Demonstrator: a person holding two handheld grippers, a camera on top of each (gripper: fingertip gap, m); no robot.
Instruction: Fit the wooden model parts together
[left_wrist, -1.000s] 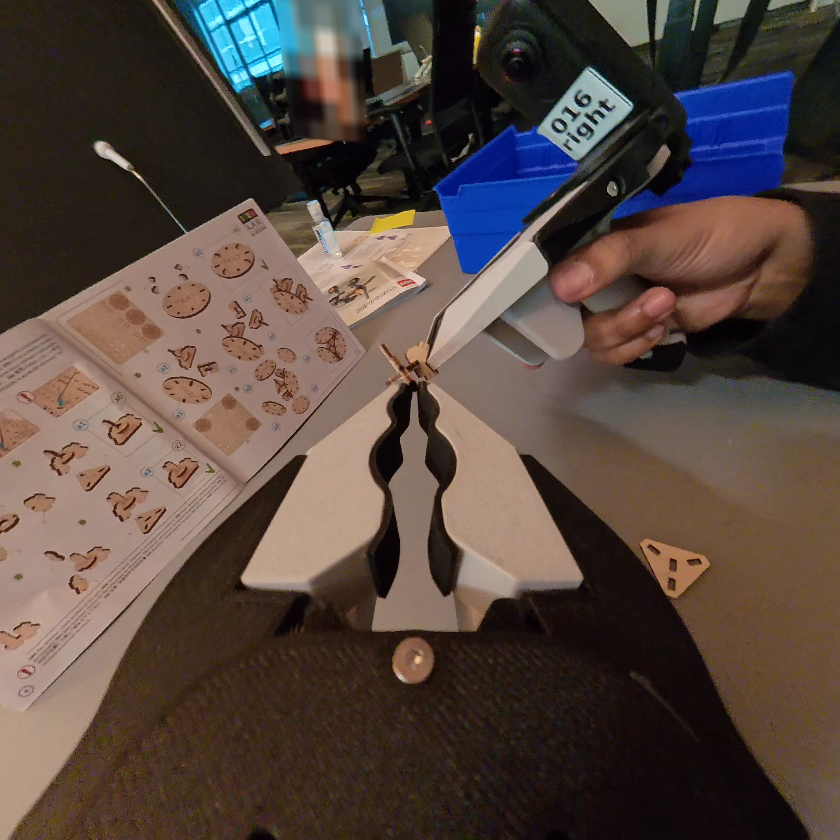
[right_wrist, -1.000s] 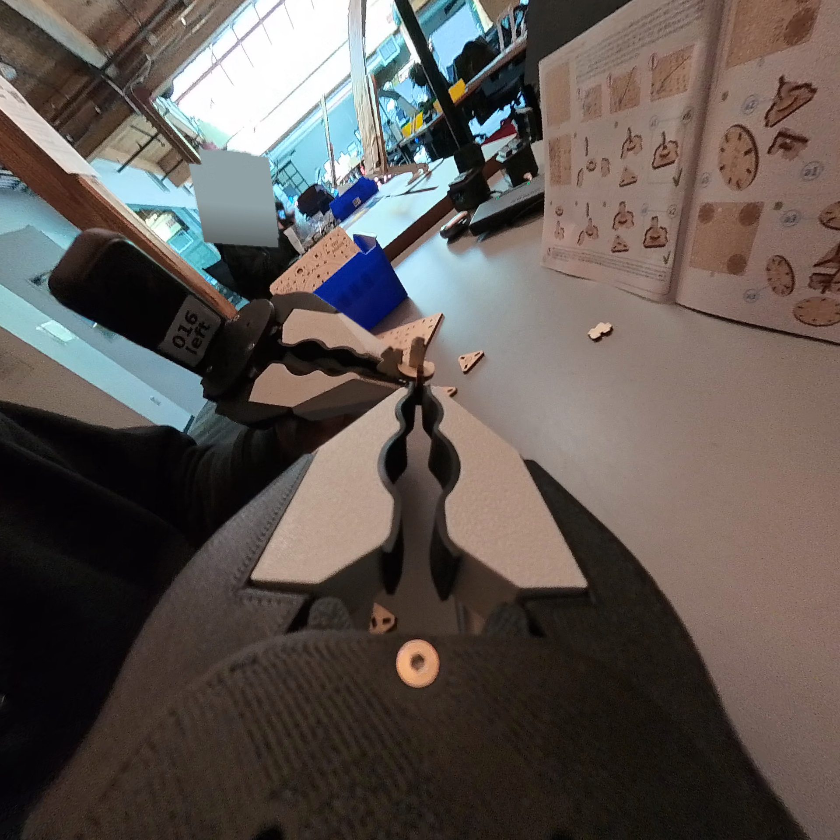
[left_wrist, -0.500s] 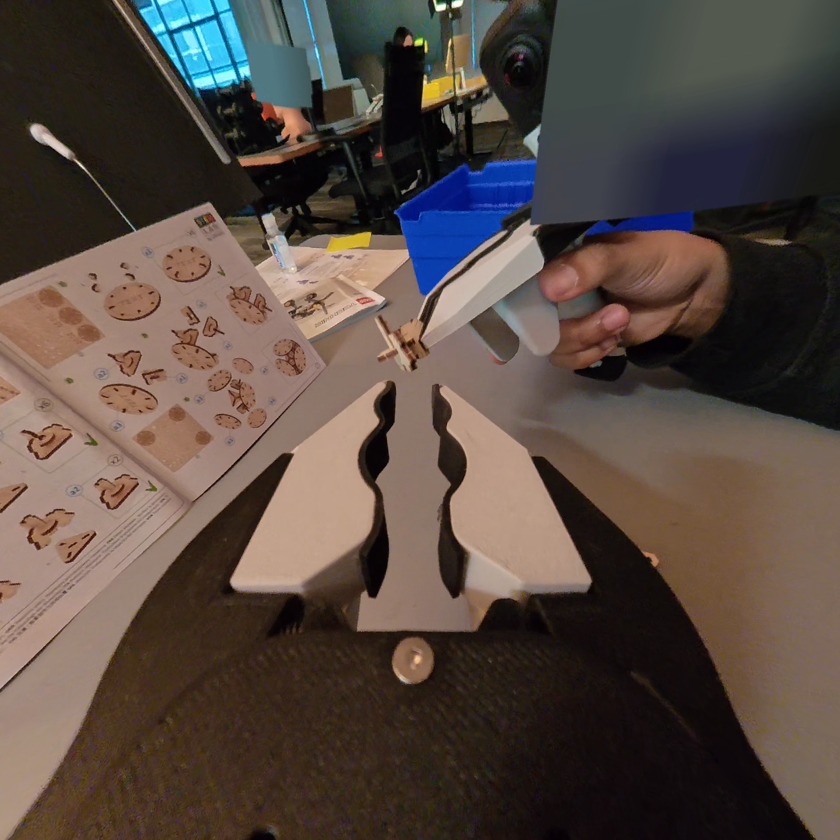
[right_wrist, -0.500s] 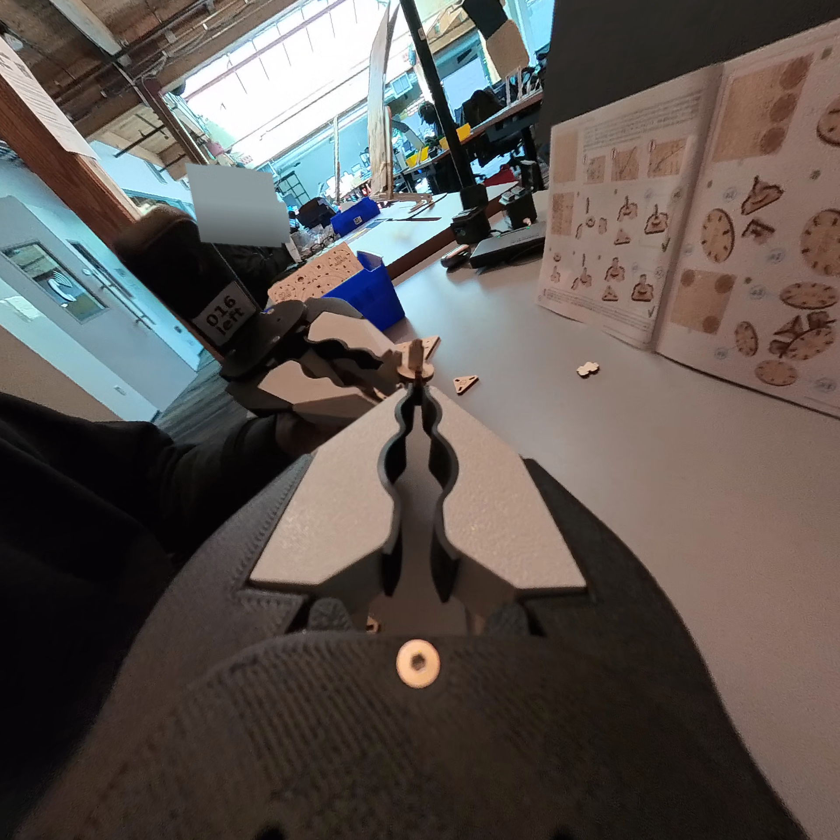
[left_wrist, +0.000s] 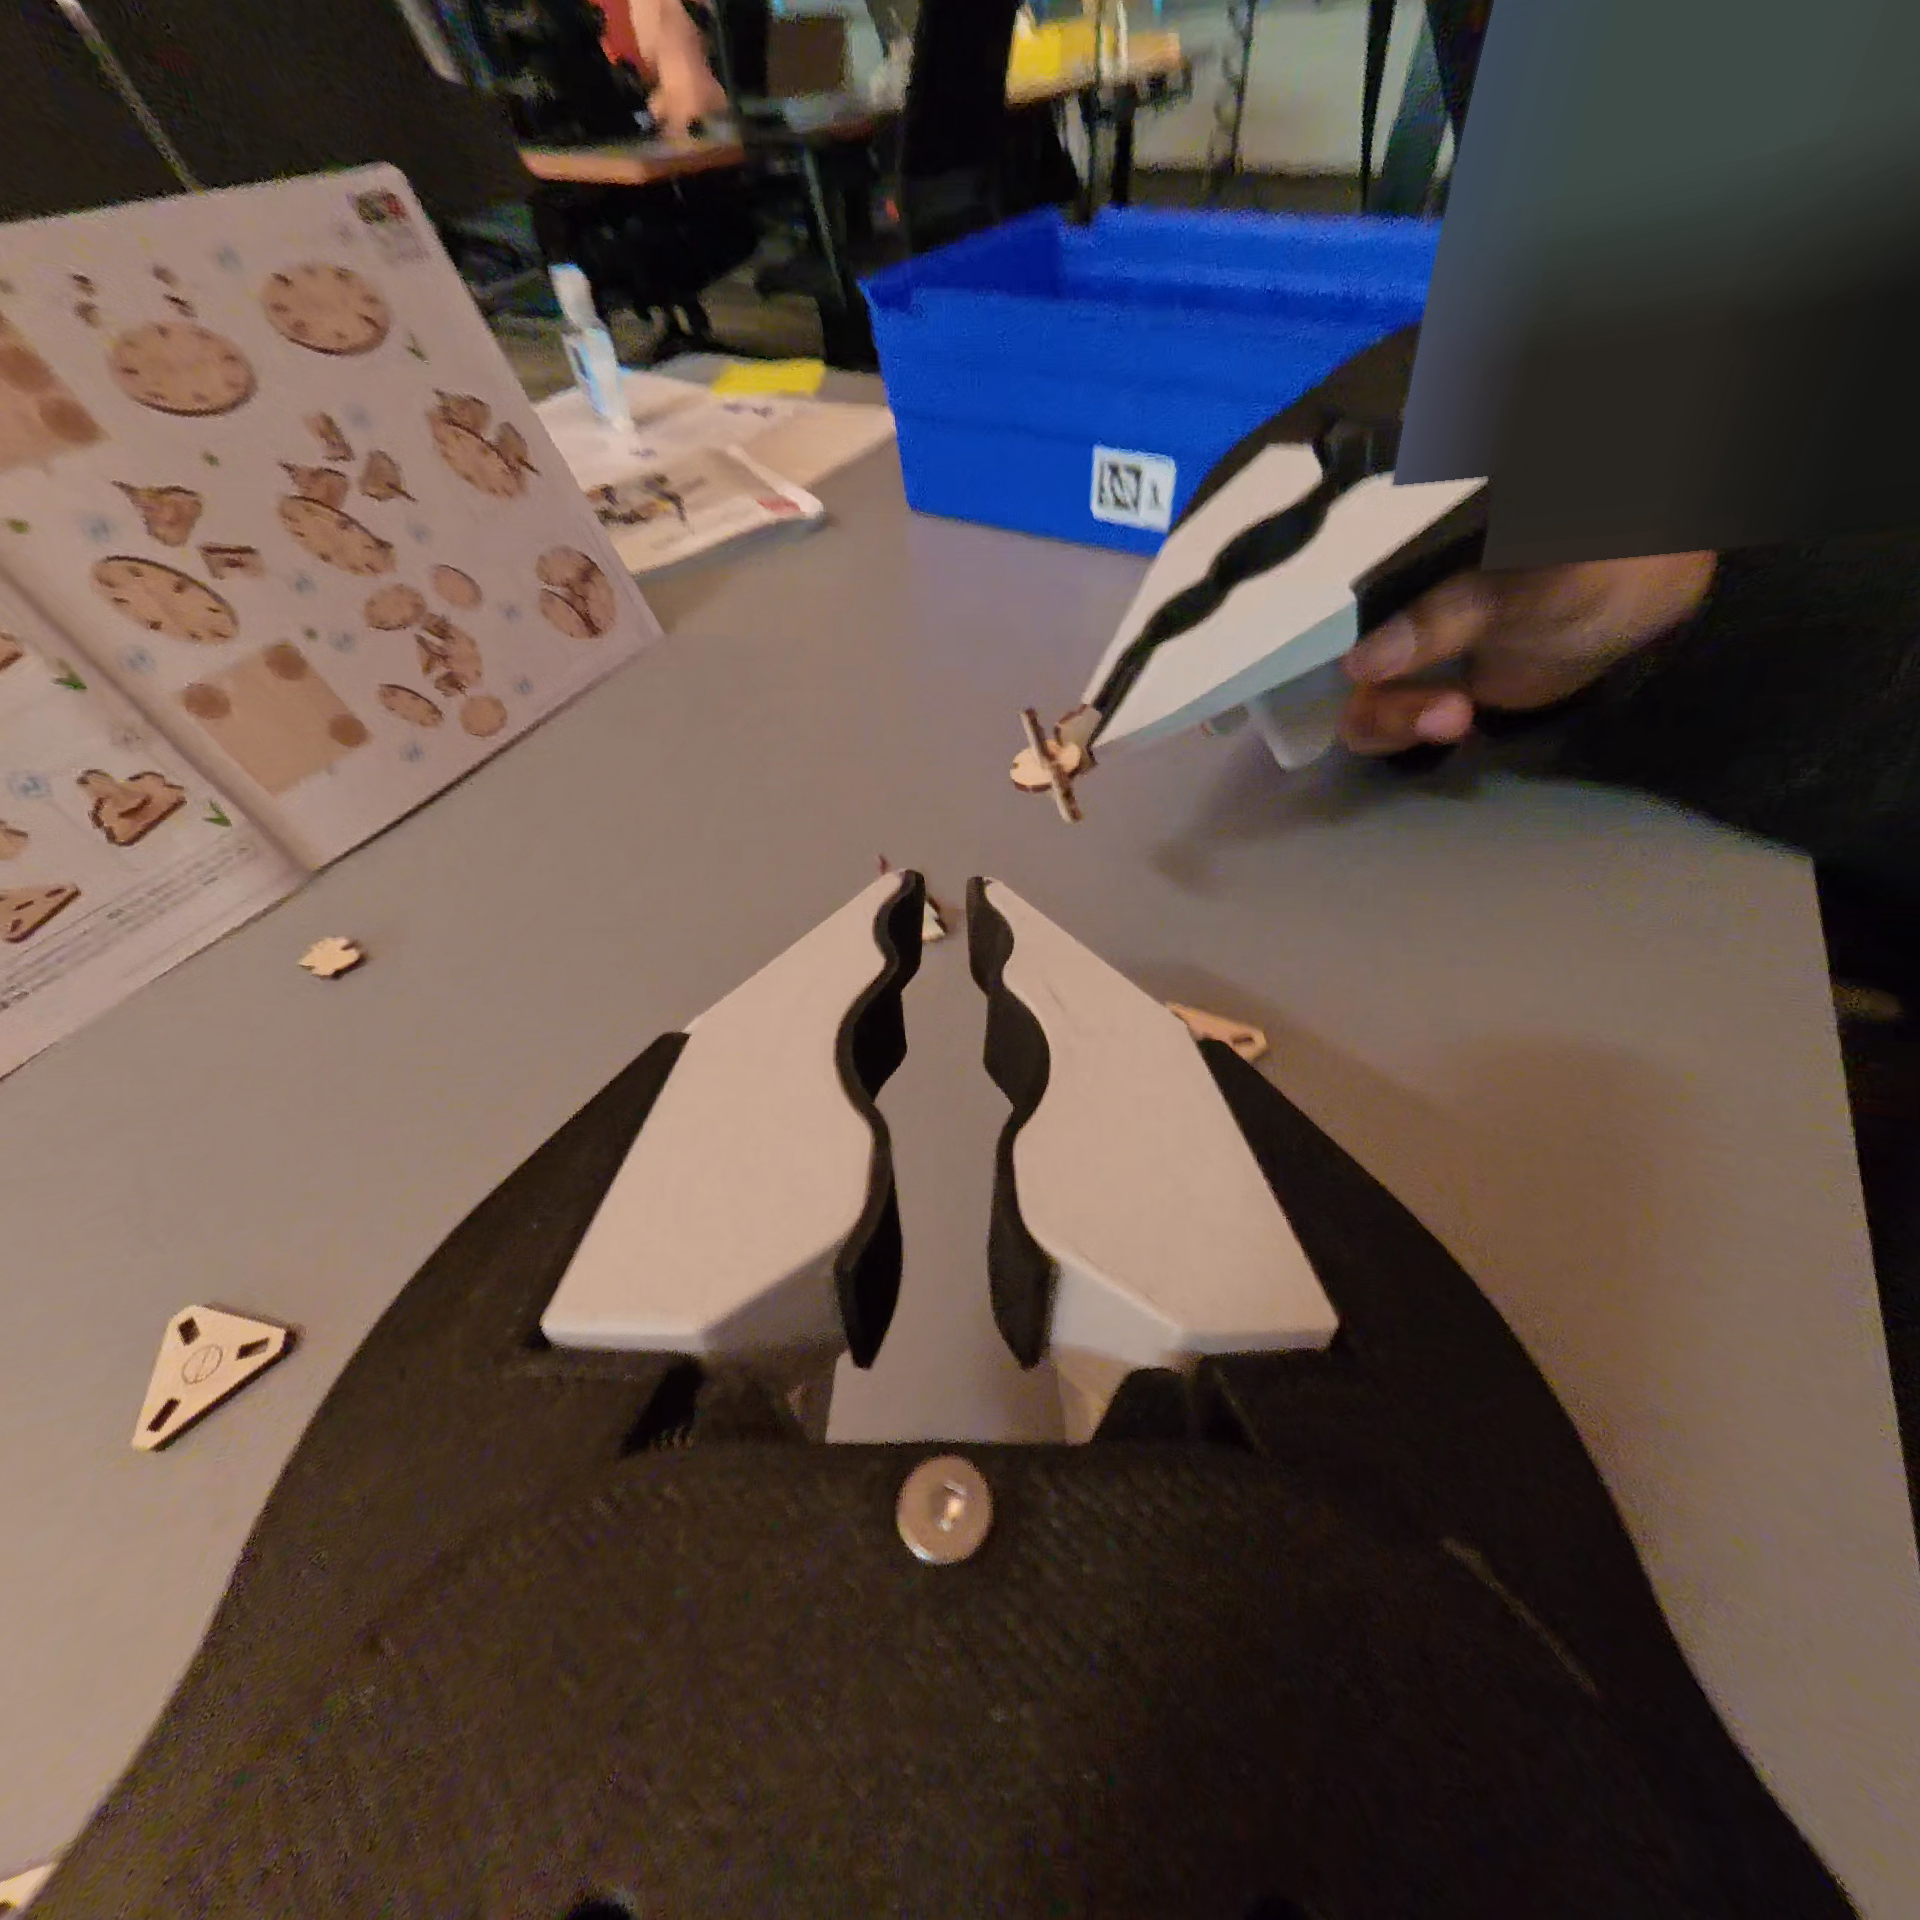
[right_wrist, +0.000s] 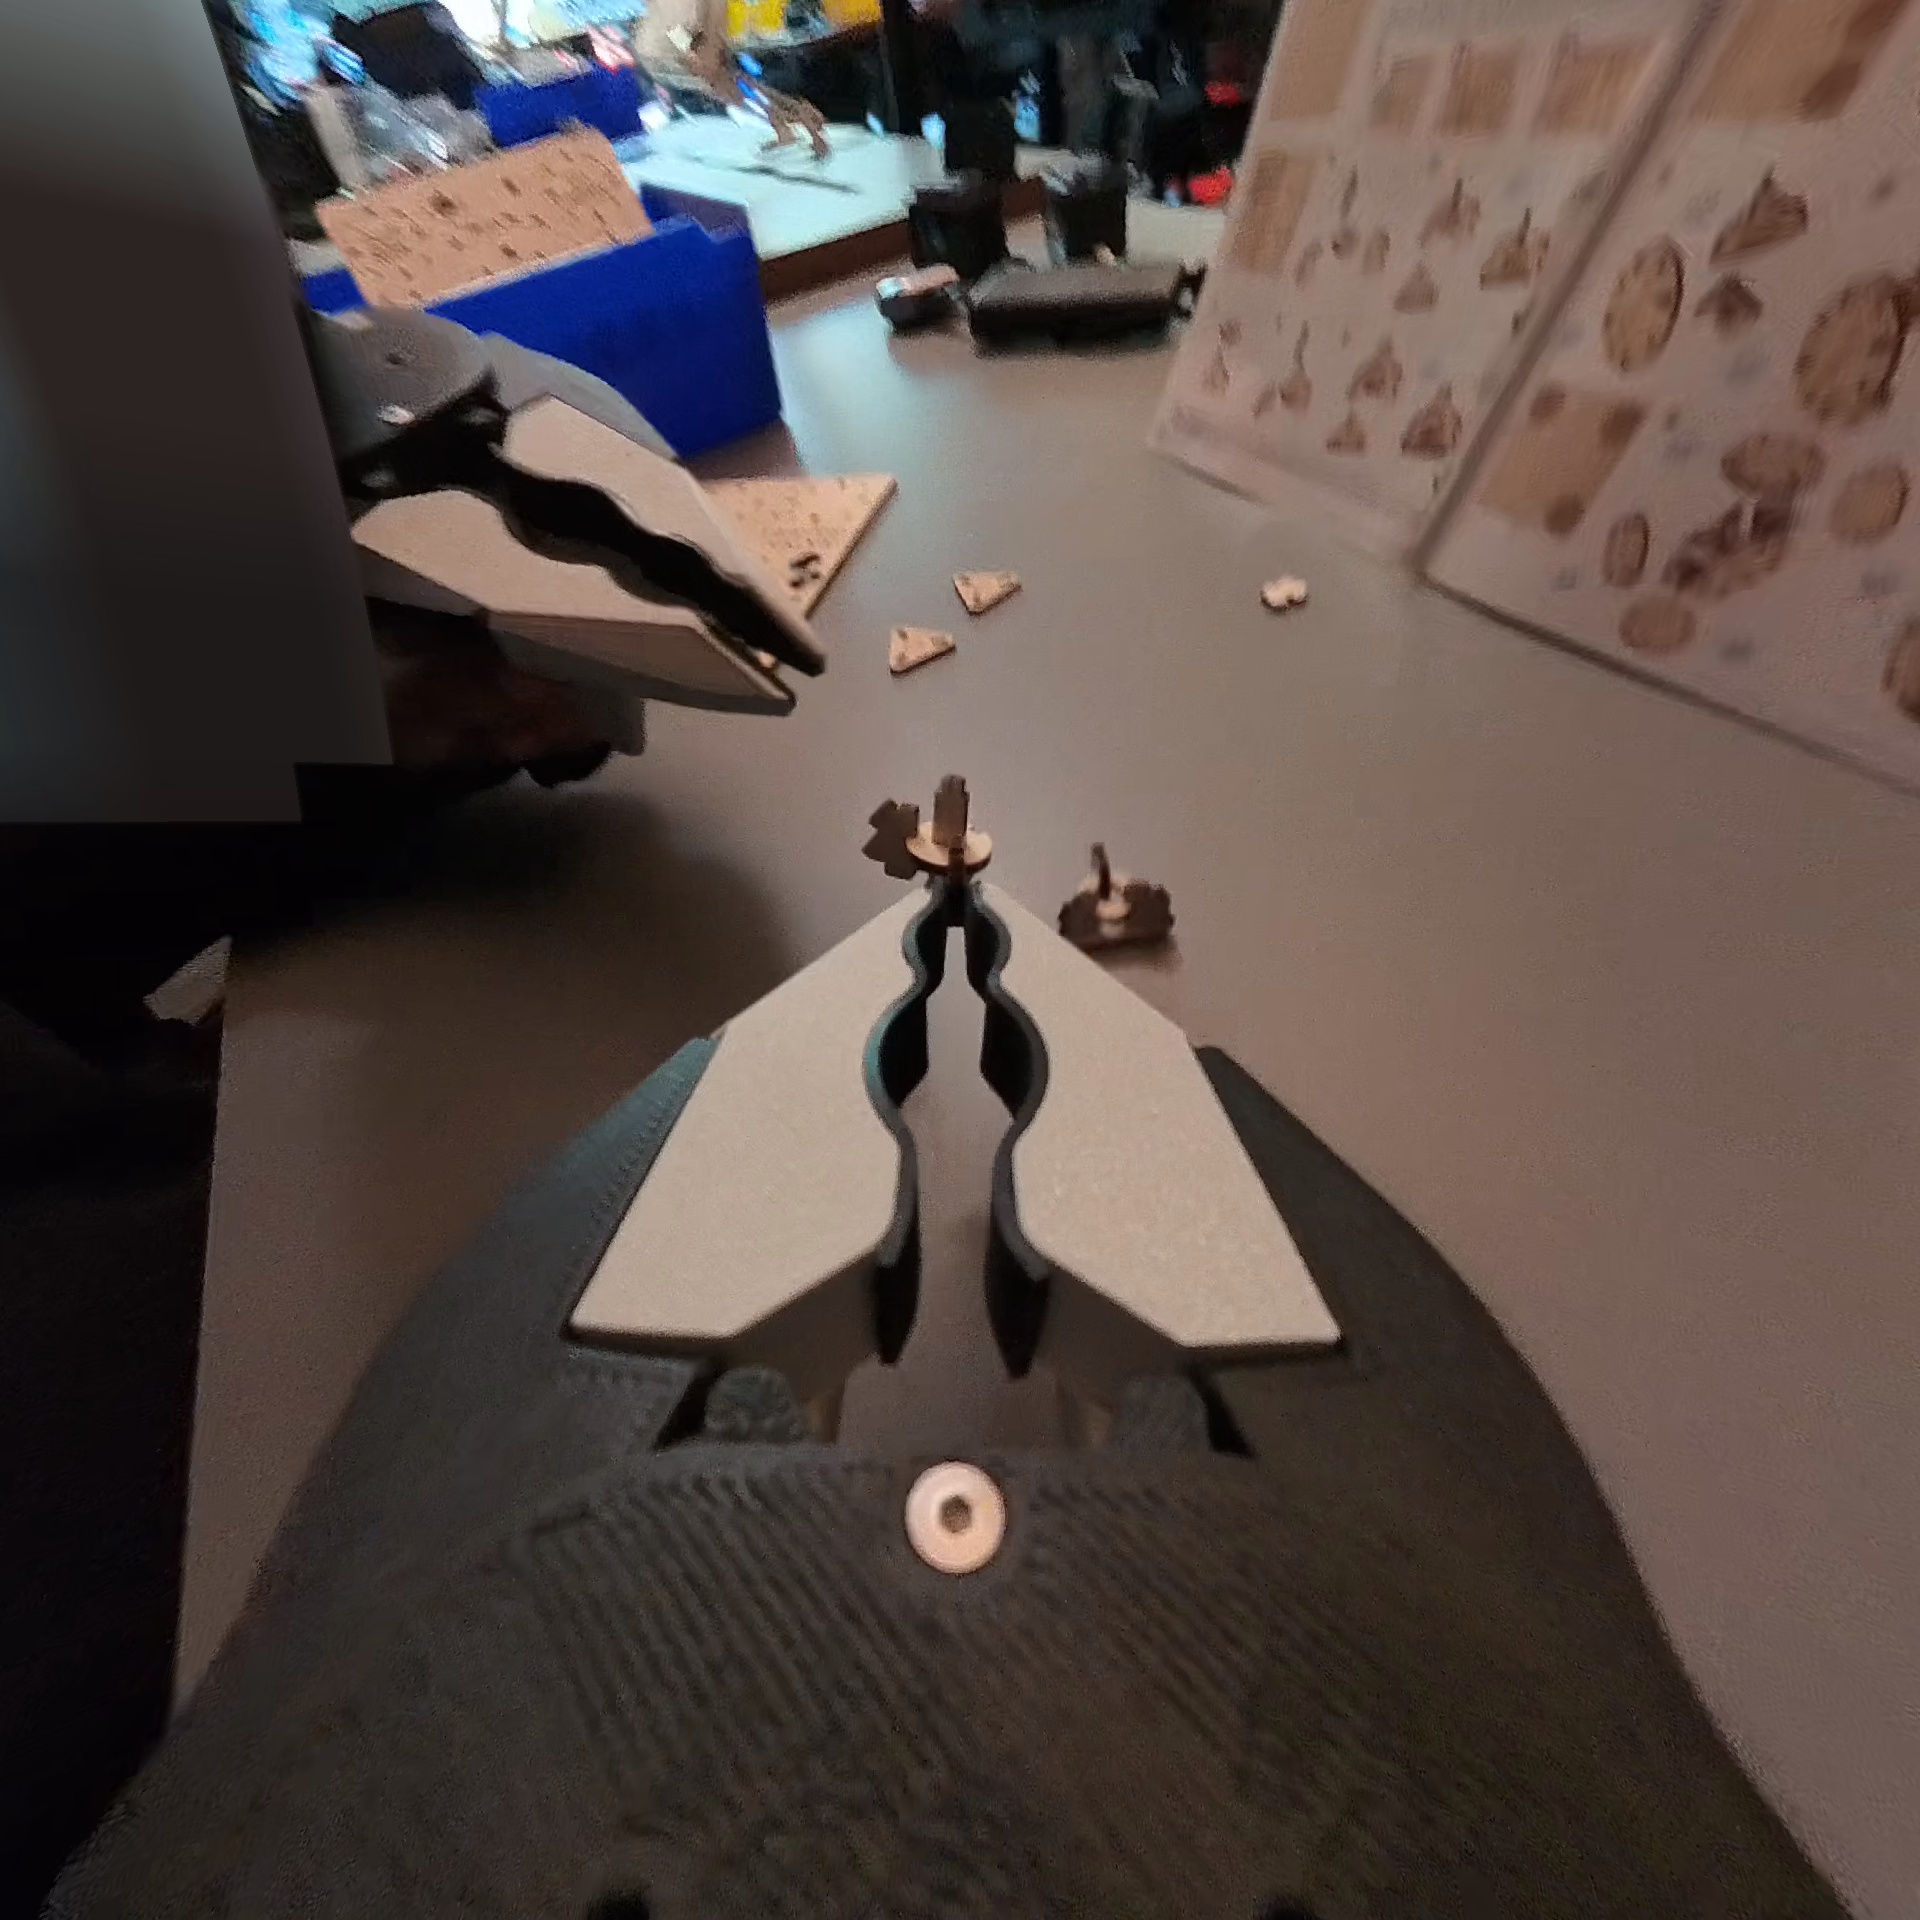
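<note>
a grey table (left_wrist: 727, 790) is carrying an open instruction booklet (left_wrist: 260, 540) at upper left, a blue bin (left_wrist: 1091, 364) at upper centre, more leaflets (left_wrist: 707, 468) between them, and small wooden pieces: a triangle (left_wrist: 203, 1371) at lower left, a tiny flower-shaped piece (left_wrist: 330, 954).

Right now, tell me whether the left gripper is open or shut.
Open. The left gripper has its fingers apart with bare grey table showing between them, and nothing is gripped.
</note>
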